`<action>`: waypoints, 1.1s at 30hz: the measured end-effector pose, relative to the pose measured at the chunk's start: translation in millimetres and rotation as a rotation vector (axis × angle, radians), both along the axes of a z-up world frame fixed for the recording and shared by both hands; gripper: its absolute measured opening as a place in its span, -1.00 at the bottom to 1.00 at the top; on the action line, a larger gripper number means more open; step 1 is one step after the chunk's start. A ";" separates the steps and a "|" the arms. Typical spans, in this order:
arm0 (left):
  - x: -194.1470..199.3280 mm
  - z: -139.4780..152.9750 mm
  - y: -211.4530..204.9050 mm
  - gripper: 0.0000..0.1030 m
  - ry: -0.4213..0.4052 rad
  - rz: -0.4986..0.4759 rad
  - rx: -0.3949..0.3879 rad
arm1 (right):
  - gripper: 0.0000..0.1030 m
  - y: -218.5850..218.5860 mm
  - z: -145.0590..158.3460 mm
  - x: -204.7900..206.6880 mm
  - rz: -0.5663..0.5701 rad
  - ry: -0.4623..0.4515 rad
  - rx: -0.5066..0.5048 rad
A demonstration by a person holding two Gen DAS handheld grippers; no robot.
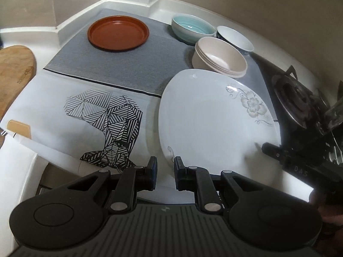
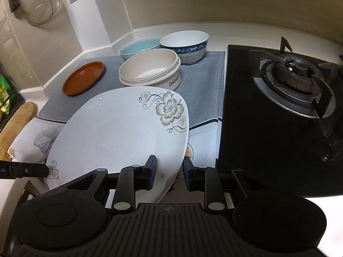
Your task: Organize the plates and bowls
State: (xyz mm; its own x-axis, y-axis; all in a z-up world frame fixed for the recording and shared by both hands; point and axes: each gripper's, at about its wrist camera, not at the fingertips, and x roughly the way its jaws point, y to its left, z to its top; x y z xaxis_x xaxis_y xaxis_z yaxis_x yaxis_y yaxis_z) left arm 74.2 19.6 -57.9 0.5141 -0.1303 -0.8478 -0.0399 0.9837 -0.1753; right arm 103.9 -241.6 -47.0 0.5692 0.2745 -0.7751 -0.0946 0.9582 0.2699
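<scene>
A white plate with a flower print [image 1: 205,124] [image 2: 120,132] is held tilted above the mat. My right gripper [image 2: 169,172] has its jaws around the plate's near right edge and grips it; its dark body shows at the right in the left wrist view. My left gripper [image 1: 165,171] is open and empty just left of the plate's near edge; its tip [image 2: 32,170] touches the plate's left corner in the right wrist view. Behind stand a brown plate [image 1: 118,32] [image 2: 84,78], a cream bowl [image 1: 220,56] [image 2: 150,69], a turquoise bowl [image 1: 191,27] [image 2: 139,47] and a blue-patterned bowl [image 1: 234,38] [image 2: 185,45].
A grey and white mat with a black striped print [image 1: 107,128] covers the counter. A black gas hob with a burner [image 2: 295,79] lies to the right. A wooden board [image 1: 15,70] lies at the left. A metal strainer [image 2: 39,0] hangs on the wall.
</scene>
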 end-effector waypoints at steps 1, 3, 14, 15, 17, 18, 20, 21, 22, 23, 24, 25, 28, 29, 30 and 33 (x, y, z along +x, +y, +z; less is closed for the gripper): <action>-1.1 1.2 0.5 -0.67 -0.004 0.008 0.002 | -0.45 -0.4 0.1 -0.3 0.008 0.001 0.001; -2.4 4.7 1.5 -0.67 -0.018 0.024 0.007 | -0.44 -1.6 0.6 -1.4 0.021 -0.001 0.004; 23.9 18.4 29.1 -0.62 -0.100 0.088 -0.019 | -0.41 -5.1 7.9 -4.1 -0.009 -0.013 0.007; 29.7 18.3 32.6 -0.61 -0.106 0.085 -0.028 | -0.41 -4.4 9.1 -3.3 -0.016 -0.016 -0.001; 43.9 17.5 40.2 -0.58 -0.118 0.072 -0.045 | -0.41 -2.1 12.1 -1.7 -0.032 -0.025 -0.018; 52.0 17.1 43.9 -0.57 -0.122 0.065 -0.049 | -0.41 -0.9 13.7 -0.7 -0.039 -0.030 -0.028; 68.4 15.8 54.3 -0.56 -0.121 0.062 -0.053 | -0.41 1.2 17.0 1.8 -0.070 -0.022 -0.054; 75.3 16.0 59.7 -0.51 -0.131 0.060 -0.061 | -0.41 1.3 19.6 3.0 -0.098 -0.010 -0.056; 83.2 15.4 66.0 -0.46 -0.142 0.060 -0.064 | -0.41 1.0 22.9 3.6 -0.121 -0.007 -0.047; 91.3 13.9 72.2 -0.39 -0.148 0.064 -0.063 | -0.41 2.5 25.9 3.9 -0.134 -0.006 -0.046; 99.9 11.1 79.8 -0.38 -0.150 0.073 -0.068 | -0.41 5.4 28.9 4.2 -0.138 -0.007 -0.057; 109.1 7.5 88.0 -0.38 -0.148 0.083 -0.074 | -0.41 8.3 32.1 4.6 -0.142 -0.012 -0.074; 134.7 -2.0 111.3 -0.38 -0.158 0.115 -0.084 | -0.41 13.4 45.7 1.5 -0.187 -0.036 -0.093; 143.0 -5.4 119.2 -0.37 -0.167 0.126 -0.083 | -0.41 14.8 50.1 -0.3 -0.202 -0.041 -0.099; 151.6 -9.0 126.1 -0.36 -0.177 0.137 -0.081 | -0.41 16.4 54.7 -2.6 -0.216 -0.047 -0.110; 177.3 -19.3 145.9 -0.35 -0.185 0.188 -0.086 | -0.41 18.8 68.9 -12.1 -0.255 -0.062 -0.126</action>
State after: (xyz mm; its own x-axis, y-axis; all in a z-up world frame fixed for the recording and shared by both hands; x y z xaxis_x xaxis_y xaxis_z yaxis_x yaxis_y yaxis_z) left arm 251.5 165.5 -77.2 0.6813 -0.0853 -0.7270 -0.1801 0.9432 -0.2794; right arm 91.8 -222.8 21.8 0.6545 0.0201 -0.7558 0.1409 0.9789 0.1481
